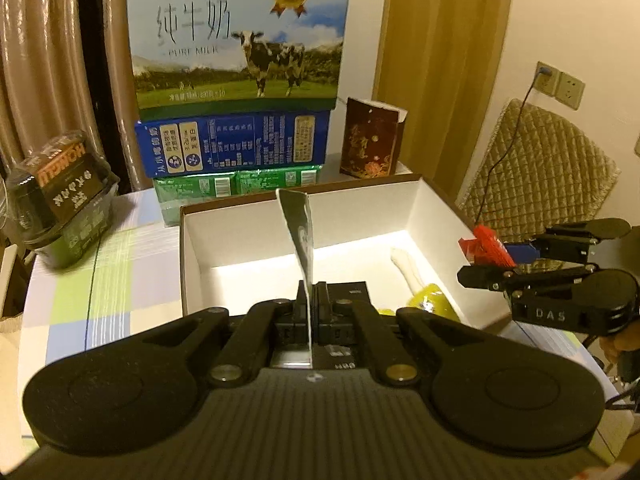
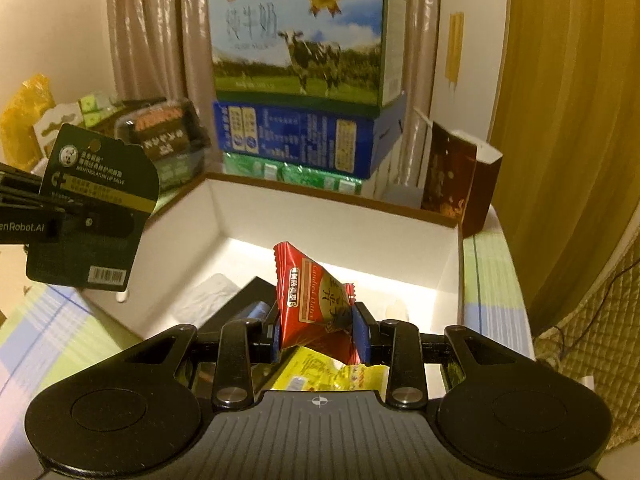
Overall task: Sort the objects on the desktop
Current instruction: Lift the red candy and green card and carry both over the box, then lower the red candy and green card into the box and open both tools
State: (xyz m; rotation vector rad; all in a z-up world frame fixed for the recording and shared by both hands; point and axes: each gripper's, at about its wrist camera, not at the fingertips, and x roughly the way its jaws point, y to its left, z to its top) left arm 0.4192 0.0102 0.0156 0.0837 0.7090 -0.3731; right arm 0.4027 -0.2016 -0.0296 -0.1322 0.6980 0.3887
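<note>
**Both jaws loaded over the box**

Left wrist view shows my left gripper (image 1: 307,308) clenched on the lip-balm card (image 1: 299,236), edge-on above the white box (image 1: 432,216). My right gripper (image 2: 320,334) pinches the red candy packet (image 2: 316,300) over the same box, so each can drop straight in.

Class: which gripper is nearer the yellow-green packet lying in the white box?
Right. The right gripper, holding a red candy packet, hovers directly above the yellow-green packet; the left gripper, clamping a lip-balm card, is further left.
</note>
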